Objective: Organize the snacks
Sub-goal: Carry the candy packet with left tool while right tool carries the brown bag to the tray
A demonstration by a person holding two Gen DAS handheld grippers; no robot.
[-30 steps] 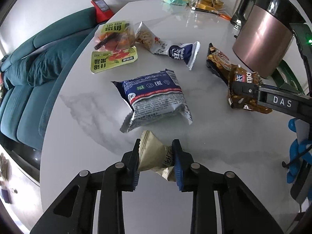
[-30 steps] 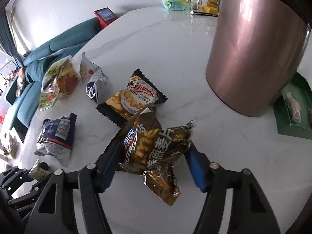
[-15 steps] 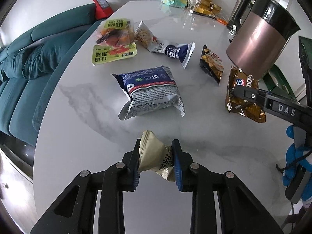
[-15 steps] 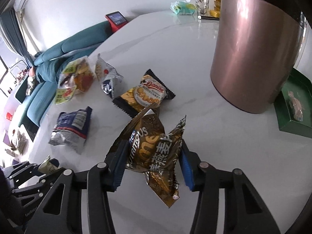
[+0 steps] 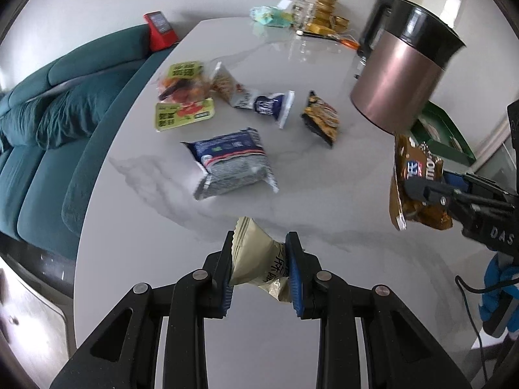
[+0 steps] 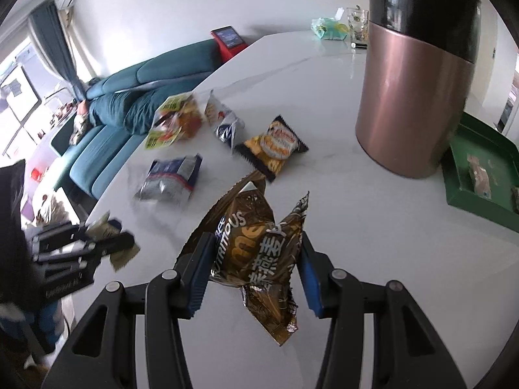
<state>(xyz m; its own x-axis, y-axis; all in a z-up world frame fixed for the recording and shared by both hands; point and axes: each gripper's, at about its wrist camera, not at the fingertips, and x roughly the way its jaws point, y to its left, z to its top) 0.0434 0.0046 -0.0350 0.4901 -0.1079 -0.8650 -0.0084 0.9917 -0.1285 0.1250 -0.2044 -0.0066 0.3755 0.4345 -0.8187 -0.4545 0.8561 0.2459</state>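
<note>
My left gripper [image 5: 261, 269] is shut on a small beige snack packet [image 5: 256, 259] and holds it above the white marble table [image 5: 324, 214]. My right gripper [image 6: 253, 269] is shut on a brown foil snack bag [image 6: 256, 246], lifted off the table; that bag also shows at the right of the left wrist view [image 5: 415, 181]. On the table lie a blue-and-silver packet [image 5: 230, 165], a butter cookie pack [image 6: 275, 146], a white-and-blue bag [image 5: 259, 103] and a green-and-orange snack pack [image 5: 183, 97].
A tall copper-coloured kettle [image 6: 415, 81] stands at the right, with a green tray [image 6: 480, 171] holding small items beside it. Gold tins, a glass and a green wrapper [image 5: 311, 21] sit at the table's far end. A teal sofa [image 5: 48, 129] runs along the left edge.
Both grippers have risen and pulled back from the table with their packets. The right gripper has closed tighter on the brown bag and lifted it off the cookie pack.
</note>
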